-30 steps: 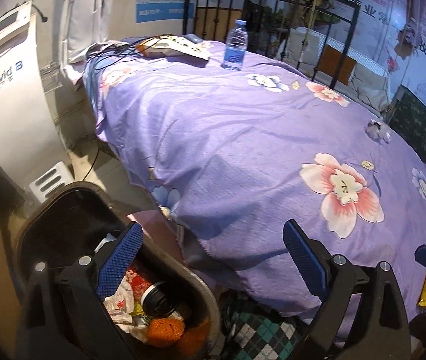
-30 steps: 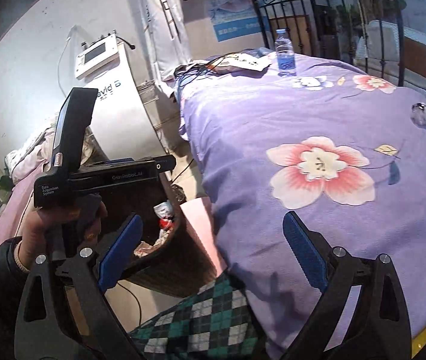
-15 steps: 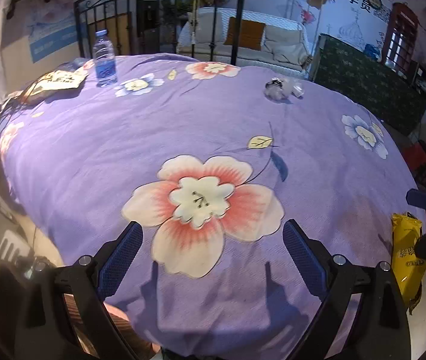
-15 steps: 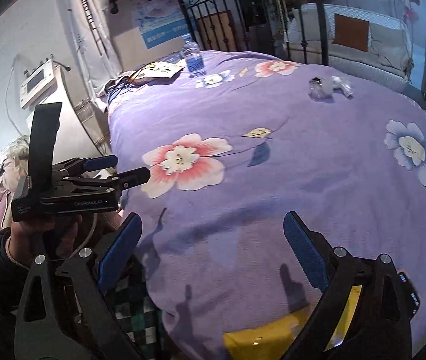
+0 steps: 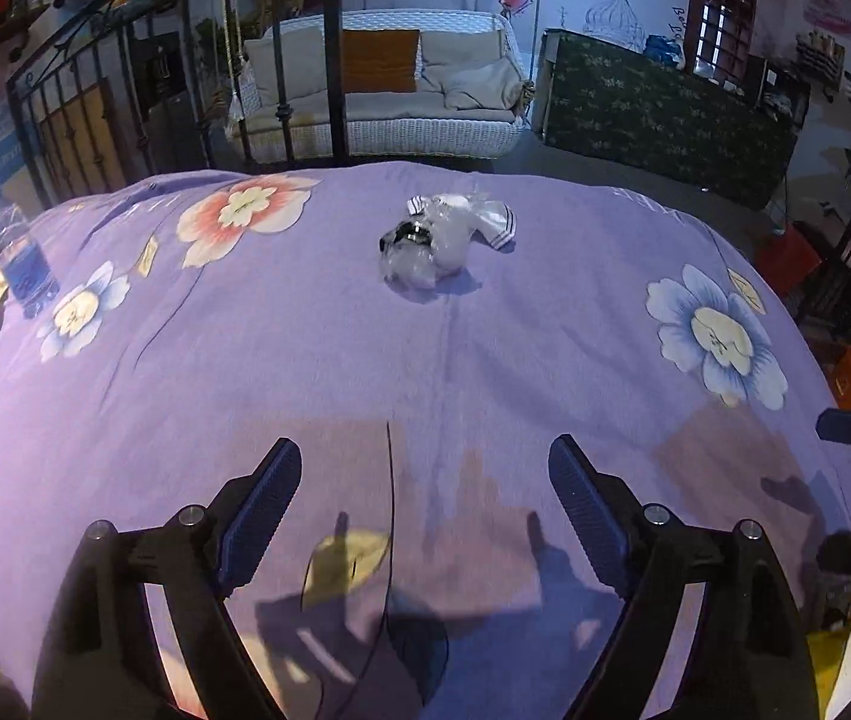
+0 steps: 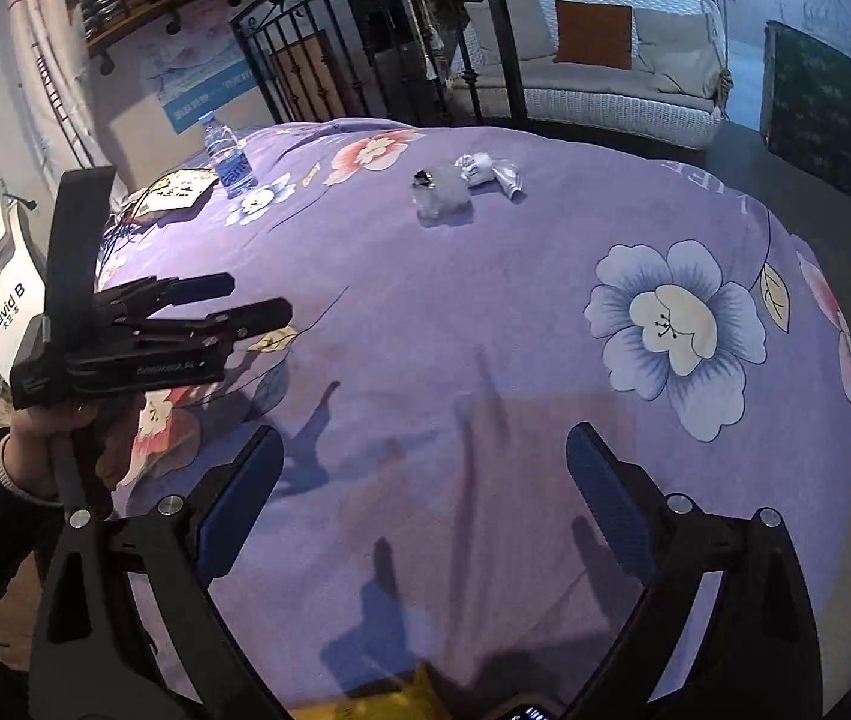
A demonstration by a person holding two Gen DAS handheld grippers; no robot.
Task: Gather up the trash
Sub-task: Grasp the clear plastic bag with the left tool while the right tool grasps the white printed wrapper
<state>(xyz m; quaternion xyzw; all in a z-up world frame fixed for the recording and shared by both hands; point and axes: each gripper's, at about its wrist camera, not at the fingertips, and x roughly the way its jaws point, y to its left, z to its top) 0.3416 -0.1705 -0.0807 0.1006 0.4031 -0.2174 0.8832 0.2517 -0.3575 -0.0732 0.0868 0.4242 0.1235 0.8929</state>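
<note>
Both grippers hang empty over the purple bedspread, left gripper narrowing, right gripper spread, facing the crumpled wrappers.

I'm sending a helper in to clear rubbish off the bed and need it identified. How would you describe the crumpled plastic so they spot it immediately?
Start at the bed's purple flowered bedspread. Towards its far side, before the black iron bed frame, lies a crumpled clear-and-white plastic wrapper. Unlike the upright blue-labelled water bottle at the far left, it is flattened, shapeless and translucent.
</note>
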